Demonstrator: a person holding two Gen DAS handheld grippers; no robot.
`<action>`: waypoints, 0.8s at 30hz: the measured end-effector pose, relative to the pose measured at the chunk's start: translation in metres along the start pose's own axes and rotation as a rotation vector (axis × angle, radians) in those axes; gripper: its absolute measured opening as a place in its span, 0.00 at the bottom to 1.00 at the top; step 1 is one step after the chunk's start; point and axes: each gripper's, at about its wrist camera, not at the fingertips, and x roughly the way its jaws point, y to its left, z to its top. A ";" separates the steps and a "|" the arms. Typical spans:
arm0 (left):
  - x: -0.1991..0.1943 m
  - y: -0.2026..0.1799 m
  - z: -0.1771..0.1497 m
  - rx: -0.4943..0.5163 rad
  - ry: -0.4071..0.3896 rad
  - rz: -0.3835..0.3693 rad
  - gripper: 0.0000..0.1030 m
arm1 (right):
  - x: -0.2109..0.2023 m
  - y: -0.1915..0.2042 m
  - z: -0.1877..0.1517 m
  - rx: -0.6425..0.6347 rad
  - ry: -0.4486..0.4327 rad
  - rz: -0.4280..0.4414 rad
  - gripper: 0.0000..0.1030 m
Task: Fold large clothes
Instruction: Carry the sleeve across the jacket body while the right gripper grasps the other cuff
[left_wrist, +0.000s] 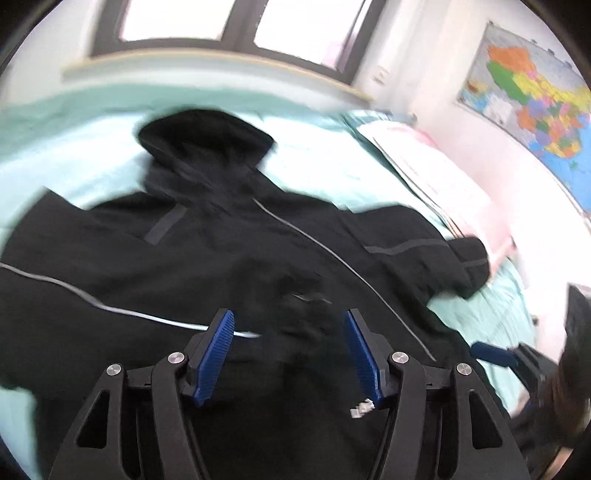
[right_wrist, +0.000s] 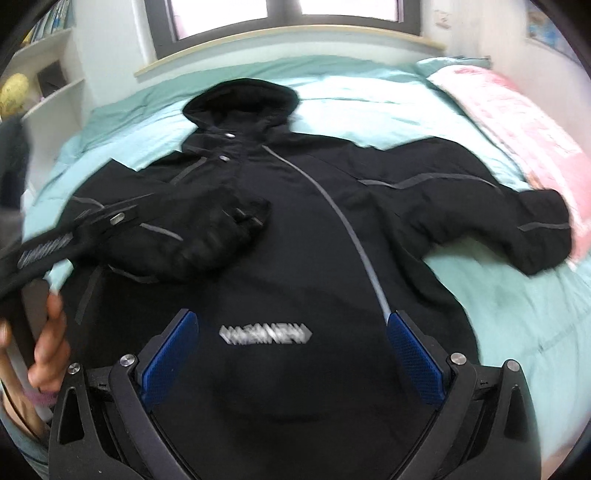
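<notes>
- The left gripper (left_wrist: 289, 334) hangs with its jaws apart and nothing between them, just above the folded-in sleeve cuff (left_wrist: 295, 295) on the black jacket (left_wrist: 207, 266).
- The right gripper (right_wrist: 293, 334) is wide and holds nothing, over the hem by the white logo (right_wrist: 265, 333).
- Judged next: fold the spread sleeve (right_wrist: 532, 236) in to match, gripping it near the cuff.
- The jacket lies face up on the bed (right_wrist: 369, 99), hood (right_wrist: 242, 98) farthest away.

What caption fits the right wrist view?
Open right gripper above a black hooded jacket spread on a teal bed, one sleeve folded across the chest.
</notes>
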 end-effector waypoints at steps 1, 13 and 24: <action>-0.005 0.008 0.003 -0.010 -0.010 0.030 0.62 | 0.007 0.006 0.011 -0.003 0.000 0.007 0.97; -0.062 0.150 0.001 -0.254 -0.059 0.313 0.61 | 0.137 0.050 0.059 0.123 0.207 0.188 0.49; -0.032 0.136 0.018 -0.211 -0.035 0.265 0.61 | 0.056 -0.003 0.107 0.073 -0.089 0.025 0.27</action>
